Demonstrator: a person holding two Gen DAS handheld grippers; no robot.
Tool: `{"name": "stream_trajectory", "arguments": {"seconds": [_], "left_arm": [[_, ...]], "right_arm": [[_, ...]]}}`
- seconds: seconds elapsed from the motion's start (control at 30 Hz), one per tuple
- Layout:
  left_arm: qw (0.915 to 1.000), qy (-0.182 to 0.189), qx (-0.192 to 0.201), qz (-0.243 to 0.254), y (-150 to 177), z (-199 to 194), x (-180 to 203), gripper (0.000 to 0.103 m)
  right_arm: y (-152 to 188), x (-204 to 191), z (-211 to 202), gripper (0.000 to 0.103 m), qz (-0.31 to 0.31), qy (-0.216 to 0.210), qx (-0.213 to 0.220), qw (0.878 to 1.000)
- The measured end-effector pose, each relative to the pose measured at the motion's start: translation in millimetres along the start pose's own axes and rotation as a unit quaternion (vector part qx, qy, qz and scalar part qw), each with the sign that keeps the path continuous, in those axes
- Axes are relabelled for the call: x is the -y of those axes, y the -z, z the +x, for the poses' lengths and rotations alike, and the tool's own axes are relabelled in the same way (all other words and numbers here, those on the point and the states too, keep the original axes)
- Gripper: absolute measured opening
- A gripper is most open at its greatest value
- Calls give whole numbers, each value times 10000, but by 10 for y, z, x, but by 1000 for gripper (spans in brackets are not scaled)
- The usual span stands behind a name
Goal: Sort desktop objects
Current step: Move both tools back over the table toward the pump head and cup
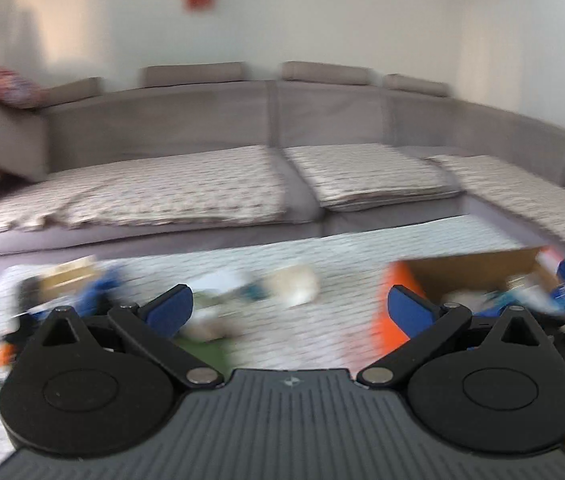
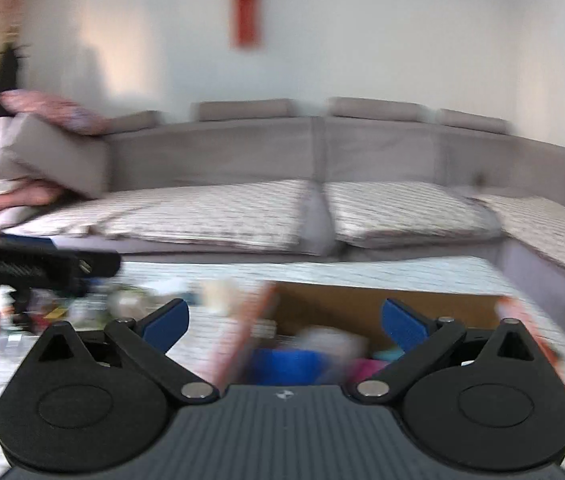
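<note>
Both views are motion-blurred. My left gripper (image 1: 290,310) is open and empty above a table with a patterned cloth (image 1: 322,332). Blurred small objects lie on the cloth: a pale lump (image 1: 298,286), a blue and tan cluster (image 1: 78,284), something green (image 1: 202,344). A cardboard box with orange flaps (image 1: 478,272) stands at the right, holding several items. My right gripper (image 2: 284,322) is open and empty, over the same box (image 2: 362,308), with blue (image 2: 286,364) and pink items (image 2: 366,368) inside. The other gripper (image 2: 42,268) shows at the left.
A long grey sofa (image 1: 274,128) with patterned seat pads runs behind the table and wraps to the right. A red hanging ornament (image 2: 246,8) is on the white wall. Cushions (image 2: 54,114) pile at the sofa's left end.
</note>
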State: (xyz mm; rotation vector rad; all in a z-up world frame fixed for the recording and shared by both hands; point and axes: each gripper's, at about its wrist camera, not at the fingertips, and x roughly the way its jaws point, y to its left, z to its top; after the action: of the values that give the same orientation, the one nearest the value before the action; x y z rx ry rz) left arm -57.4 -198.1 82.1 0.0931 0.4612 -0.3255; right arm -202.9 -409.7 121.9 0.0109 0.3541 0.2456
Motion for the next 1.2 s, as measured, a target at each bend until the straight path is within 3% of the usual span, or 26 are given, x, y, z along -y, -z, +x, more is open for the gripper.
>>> {"name": "stream_trajectory", "arguments": {"seconds": [0.23, 0.4, 0.57, 0.7, 0.83, 1.13, 1.2], "left_arm": [[9937, -1106, -81, -183, 438, -36, -798, 103], [9877, -1533, -49, -318, 611, 46, -1055, 103], [9841, -1702, -59, -499, 730, 142, -1176, 103], [9812, -1876, -56, -459, 893, 95, -1297, 103], [9788, -2008, -128, -378, 956, 133, -1357, 103], [9812, -1780, -409, -625, 1084, 24, -1475, 103], [9783, -1839, -453, -839, 1064, 44, -1550, 98]], "right_arm": [[112, -799, 467, 103, -321, -995, -120, 9945], [230, -1014, 1021, 103, -249, -972, -344, 9944], [249, -882, 1527, 103, 250, -719, -356, 9965], [315, -911, 1676, 103, 179, -913, -490, 9945], [412, -979, 1774, 103, 60, -1077, -706, 9917], [456, -1110, 1728, 103, 111, -1434, -839, 9860], [458, -1113, 1749, 103, 156, -1457, -878, 9853]]}}
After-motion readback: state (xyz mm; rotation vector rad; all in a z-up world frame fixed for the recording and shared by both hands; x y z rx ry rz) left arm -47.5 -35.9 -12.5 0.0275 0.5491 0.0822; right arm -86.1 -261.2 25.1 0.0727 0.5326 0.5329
